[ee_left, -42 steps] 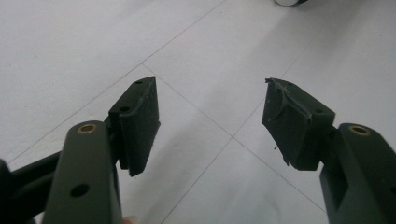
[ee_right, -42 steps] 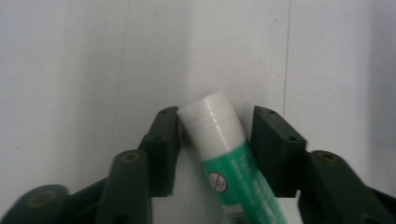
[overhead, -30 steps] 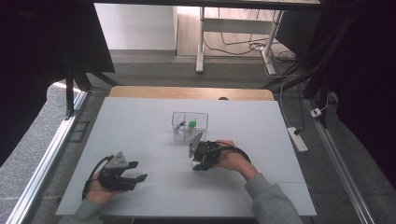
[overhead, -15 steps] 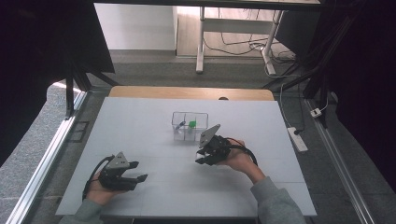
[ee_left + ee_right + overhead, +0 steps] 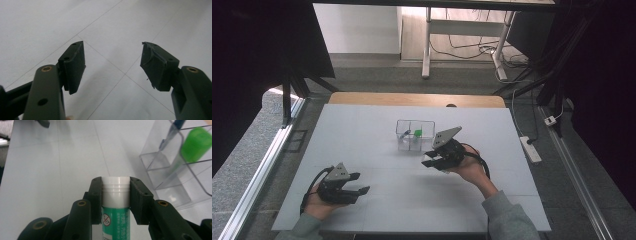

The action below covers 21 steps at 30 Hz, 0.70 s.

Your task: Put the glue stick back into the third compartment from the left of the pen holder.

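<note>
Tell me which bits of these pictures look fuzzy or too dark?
Right gripper view: the glue stick is sharp, while the clear box and its green cap are blurred. High view: both sides are nearly black, the table evenly lit. Left gripper view: soft, with no glare.

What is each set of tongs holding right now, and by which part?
The right tongs hold a green glue stick, pads clamped on its white cap end. The left tongs stand open over the table, holding nothing.
</note>
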Each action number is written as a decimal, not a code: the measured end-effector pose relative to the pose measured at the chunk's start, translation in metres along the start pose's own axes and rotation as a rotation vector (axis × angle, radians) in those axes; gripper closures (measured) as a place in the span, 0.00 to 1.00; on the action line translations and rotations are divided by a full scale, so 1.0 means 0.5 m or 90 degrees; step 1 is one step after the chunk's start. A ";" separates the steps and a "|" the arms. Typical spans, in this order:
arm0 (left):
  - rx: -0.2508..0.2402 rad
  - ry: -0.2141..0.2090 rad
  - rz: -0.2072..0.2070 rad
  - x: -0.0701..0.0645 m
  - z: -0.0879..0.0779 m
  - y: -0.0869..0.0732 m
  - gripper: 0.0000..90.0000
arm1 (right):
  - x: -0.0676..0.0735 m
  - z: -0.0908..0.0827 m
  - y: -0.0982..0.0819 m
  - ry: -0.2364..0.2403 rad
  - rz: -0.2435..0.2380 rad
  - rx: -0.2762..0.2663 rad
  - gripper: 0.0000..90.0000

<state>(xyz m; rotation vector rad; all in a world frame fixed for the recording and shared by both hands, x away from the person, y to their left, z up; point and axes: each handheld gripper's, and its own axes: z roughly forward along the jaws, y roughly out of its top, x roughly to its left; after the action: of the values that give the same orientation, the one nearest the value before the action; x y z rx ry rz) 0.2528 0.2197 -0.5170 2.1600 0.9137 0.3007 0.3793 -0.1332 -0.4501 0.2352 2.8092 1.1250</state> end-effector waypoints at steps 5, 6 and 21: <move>0.000 0.001 0.000 0.000 0.000 0.000 0.40 | -0.006 -0.011 -0.003 -0.013 0.025 -0.022 0.72; 0.000 0.001 0.000 0.000 0.000 0.000 0.40 | -0.007 -0.013 -0.004 -0.016 0.028 -0.023 0.72; -0.005 0.004 0.000 0.001 -0.002 -0.001 0.40 | -0.013 -0.040 0.001 -0.066 0.074 -0.080 0.72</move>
<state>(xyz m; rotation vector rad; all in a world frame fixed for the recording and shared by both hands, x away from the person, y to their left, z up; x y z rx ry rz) 0.2527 0.2207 -0.5167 2.1526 0.9154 0.3112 0.3826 -0.1475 -0.4352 0.4367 2.6526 1.2701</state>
